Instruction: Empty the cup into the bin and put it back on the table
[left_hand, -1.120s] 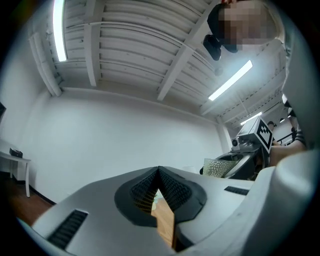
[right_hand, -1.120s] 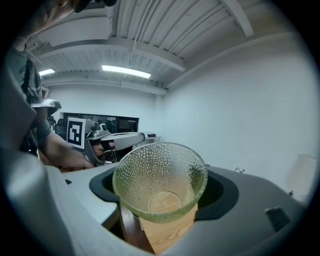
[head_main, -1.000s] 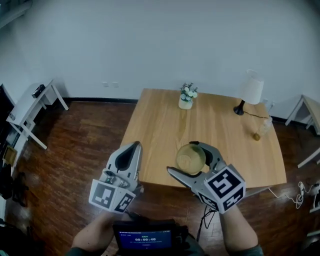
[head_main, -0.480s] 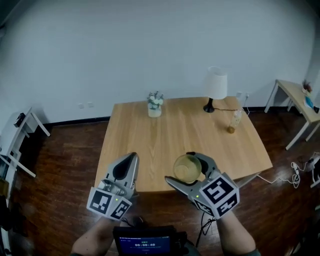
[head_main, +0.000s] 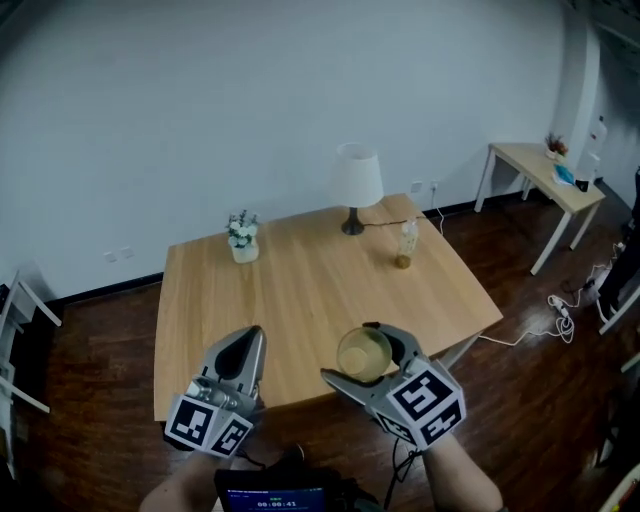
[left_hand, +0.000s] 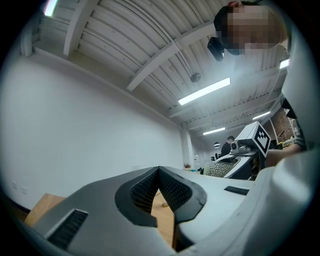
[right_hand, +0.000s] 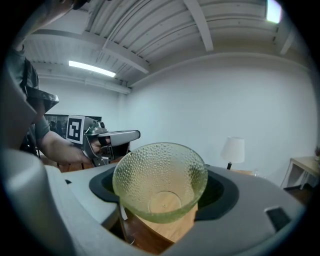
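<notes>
A dimpled, clear greenish glass cup sits between the jaws of my right gripper, which is shut on it above the near edge of the wooden table. In the right gripper view the cup stands upright in the gripper, and nothing shows inside it. My left gripper hovers to the left of it over the table's front edge, jaws shut and holding nothing. The left gripper view shows the pads of that gripper meeting at the tip. No bin appears in any view.
On the far side of the table stand a white-shaded lamp, a small flower vase and a small bottle. A side table stands at the right wall, with cables on the dark wood floor.
The head view has swung right: the table, lamp and vase slid left in the picture and the side table came into view. Both grippers kept their poses, the cup still in the right one.
</notes>
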